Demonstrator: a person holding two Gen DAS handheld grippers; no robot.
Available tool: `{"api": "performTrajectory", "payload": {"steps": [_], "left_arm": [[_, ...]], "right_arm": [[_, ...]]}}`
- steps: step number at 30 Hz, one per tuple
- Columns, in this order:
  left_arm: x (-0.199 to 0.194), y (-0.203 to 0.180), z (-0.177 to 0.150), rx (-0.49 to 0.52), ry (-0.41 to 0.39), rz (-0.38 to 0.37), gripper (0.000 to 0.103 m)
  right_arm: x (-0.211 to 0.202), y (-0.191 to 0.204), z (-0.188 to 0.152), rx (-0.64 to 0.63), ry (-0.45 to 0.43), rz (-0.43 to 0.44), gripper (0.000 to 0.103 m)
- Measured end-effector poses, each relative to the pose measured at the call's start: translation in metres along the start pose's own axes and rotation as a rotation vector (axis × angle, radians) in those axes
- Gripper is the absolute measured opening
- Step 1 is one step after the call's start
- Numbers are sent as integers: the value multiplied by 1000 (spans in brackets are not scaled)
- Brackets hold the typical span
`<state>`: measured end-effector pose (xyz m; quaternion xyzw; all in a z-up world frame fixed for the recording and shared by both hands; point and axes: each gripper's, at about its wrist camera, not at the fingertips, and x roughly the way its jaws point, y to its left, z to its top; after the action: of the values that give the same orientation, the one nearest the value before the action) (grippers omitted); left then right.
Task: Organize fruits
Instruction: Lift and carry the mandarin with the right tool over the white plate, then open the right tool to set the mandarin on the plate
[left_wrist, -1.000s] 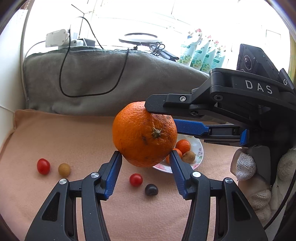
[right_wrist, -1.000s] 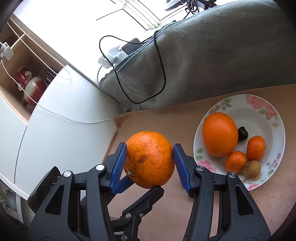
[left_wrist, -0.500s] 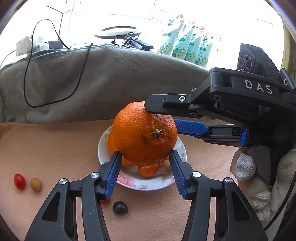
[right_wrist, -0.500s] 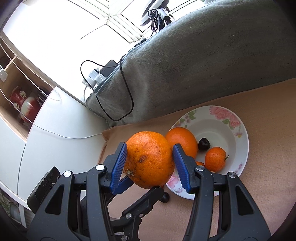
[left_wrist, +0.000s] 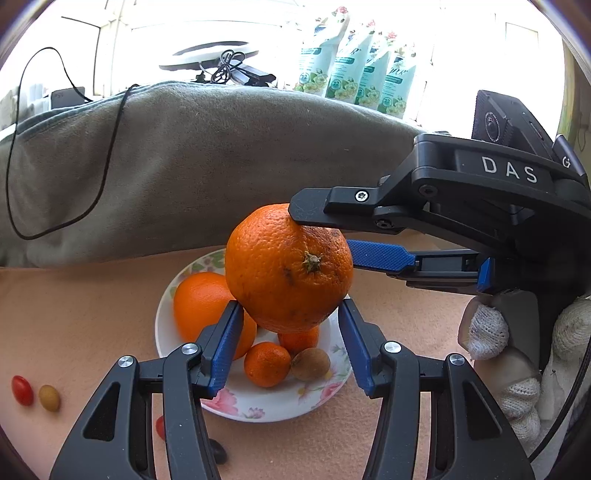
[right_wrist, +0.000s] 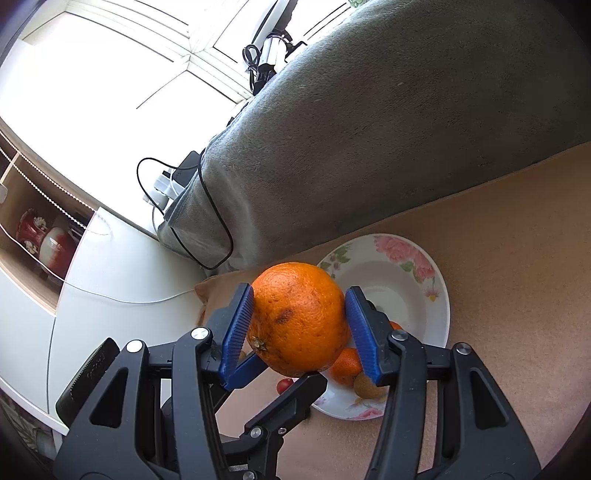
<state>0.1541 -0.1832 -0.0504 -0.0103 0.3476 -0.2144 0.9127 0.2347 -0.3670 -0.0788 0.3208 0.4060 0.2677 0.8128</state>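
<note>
A: are both claws on it?
B: yep, left gripper (left_wrist: 290, 328) and right gripper (right_wrist: 299, 326) both clamp the big orange (left_wrist: 288, 267), partway open, held above the floral plate (left_wrist: 277, 410).

Floral plate (left_wrist: 258, 411): near and left parts occupied by an orange (left_wrist: 199, 310), two mandarins and a brown fruit (left_wrist: 309, 363); far right part of the bowl (right_wrist: 402, 291) is left bare. Grey blanket roll (left_wrist: 192, 162): passage beyond the plate is blocked along the far side. Peach cloth (left_wrist: 81, 314): open to the left, broken only by a red tomato (left_wrist: 21, 389) and a yellowish fruit (left_wrist: 49, 398); right stretch (right_wrist: 517, 295) unobstructed.
</note>
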Motion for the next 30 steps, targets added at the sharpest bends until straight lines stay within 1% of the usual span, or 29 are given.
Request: {"api": "performTrajectory", "payload": {"steps": [6, 12, 15, 16, 20, 22, 29, 30], "left_arm": [[11, -5, -1, 8, 22, 2, 53], [21, -8, 1, 19, 39, 7, 52], [18, -9, 3, 43, 15, 23, 45], [18, -10, 5, 50, 11, 28, 45], [10, -4, 6, 41, -1, 26, 45], [6, 0, 4, 32, -1, 27, 45], [-8, 11, -4, 2, -7, 28, 46], [-10, 12, -5, 1, -8, 30, 47]], "right_arm": [[4, -16, 4, 43, 6, -1, 54], [12, -27, 7, 68, 13, -25, 54], [16, -32, 8, 82, 13, -59, 55], [16, -33, 9, 90, 9, -75, 56], [11, -33, 11, 70, -19, -103, 60], [7, -30, 11, 60, -34, -112, 67], [2, -16, 1, -14, -39, -160, 68], [2, -13, -1, -23, -39, -165, 69]]}}
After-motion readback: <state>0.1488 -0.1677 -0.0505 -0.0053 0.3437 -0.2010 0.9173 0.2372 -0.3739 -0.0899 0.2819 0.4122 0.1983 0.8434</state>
